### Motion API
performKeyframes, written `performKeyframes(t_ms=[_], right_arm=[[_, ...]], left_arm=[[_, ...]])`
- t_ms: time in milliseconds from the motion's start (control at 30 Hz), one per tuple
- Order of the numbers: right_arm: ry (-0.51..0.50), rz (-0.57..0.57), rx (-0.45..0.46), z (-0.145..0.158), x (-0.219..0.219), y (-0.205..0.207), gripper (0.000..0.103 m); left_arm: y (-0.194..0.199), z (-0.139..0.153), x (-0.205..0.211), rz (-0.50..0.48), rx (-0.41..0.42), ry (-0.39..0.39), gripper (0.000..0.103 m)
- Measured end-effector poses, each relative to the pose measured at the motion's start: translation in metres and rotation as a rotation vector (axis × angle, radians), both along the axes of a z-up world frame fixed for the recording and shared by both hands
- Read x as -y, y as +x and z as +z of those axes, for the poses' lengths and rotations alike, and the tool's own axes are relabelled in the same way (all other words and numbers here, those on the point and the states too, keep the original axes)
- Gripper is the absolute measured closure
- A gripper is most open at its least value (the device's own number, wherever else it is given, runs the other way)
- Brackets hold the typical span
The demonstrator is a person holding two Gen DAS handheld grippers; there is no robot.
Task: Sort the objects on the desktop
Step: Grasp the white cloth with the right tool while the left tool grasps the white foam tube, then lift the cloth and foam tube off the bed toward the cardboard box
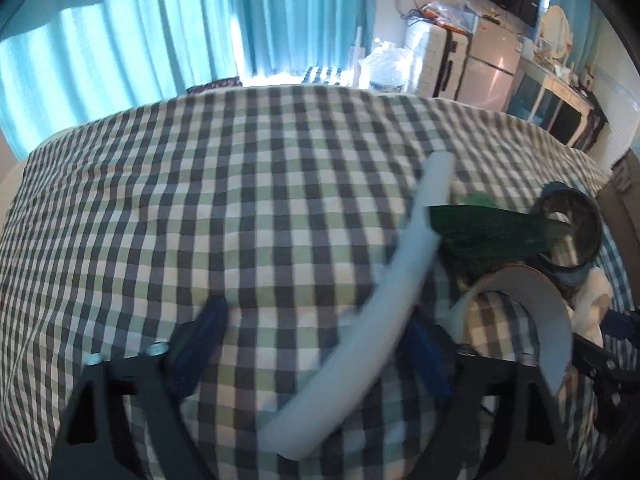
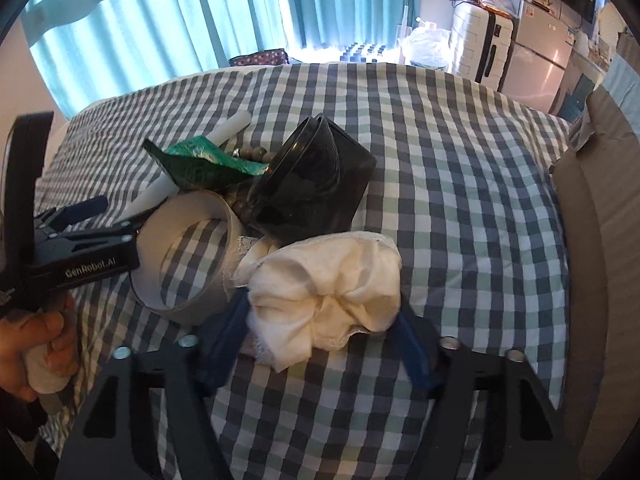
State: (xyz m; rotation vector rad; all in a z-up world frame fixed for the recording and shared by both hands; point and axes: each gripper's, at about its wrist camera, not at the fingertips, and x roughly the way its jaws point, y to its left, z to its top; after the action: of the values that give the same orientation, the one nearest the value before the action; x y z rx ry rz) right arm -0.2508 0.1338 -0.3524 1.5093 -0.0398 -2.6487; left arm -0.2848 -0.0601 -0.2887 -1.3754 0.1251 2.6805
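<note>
On the checked bedcover (image 2: 460,200), nearest the right wrist camera, the right gripper (image 2: 324,336) has its blue fingers (image 2: 224,352) on either side of a bunched cream cloth (image 2: 332,292), pressing it at both ends. Just left of the cloth a roll of grey tape (image 2: 188,256) stands on edge, and behind them a black tub (image 2: 312,188) lies tipped on its side, touching a crumpled green wrapper (image 2: 200,160) and a string of brown beads (image 2: 256,156). At the left edge a hand (image 2: 36,348) holds the other tool. In the left wrist view, the left gripper (image 1: 316,344) stands about half open with a pale tube (image 1: 376,312) slanting between its fingers (image 1: 200,340); the picture is blurred, so whether they grip it I cannot tell. The tube's far end points toward teal curtains (image 1: 140,32).
</note>
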Motion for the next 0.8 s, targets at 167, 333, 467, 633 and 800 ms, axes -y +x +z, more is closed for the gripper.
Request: performKeyframes(t_ms=[167, 333, 467, 633, 800], right_arm=[[-0.009, 0.021, 0.003, 0.003, 0.007, 0.007, 0.082], [-0.013, 0.019, -0.01, 0.022, 0.011, 0.015, 0.088], [-0.056, 0.024, -0.041, 0.041, 0.012, 0.027, 0.088], [-0.063, 0.034, -0.09, 0.065, 0.006, 0.05, 0.088], [-0.093, 0.017, -0.142, 0.096, -0.003, 0.063, 0.088]], left_arm=[[0.007, 0.01, -0.011, -0.031, -0.007, 0.01, 0.079], [0.026, 0.029, 0.016, 0.068, -0.044, 0.101, 0.093], [0.048, 0.057, 0.023, 0.097, -0.082, 0.091, 0.093], [0.076, 0.102, 0.022, 0.11, -0.147, 0.061, 0.093], [0.092, 0.143, 0.016, 0.11, -0.204, 0.027, 0.093]])
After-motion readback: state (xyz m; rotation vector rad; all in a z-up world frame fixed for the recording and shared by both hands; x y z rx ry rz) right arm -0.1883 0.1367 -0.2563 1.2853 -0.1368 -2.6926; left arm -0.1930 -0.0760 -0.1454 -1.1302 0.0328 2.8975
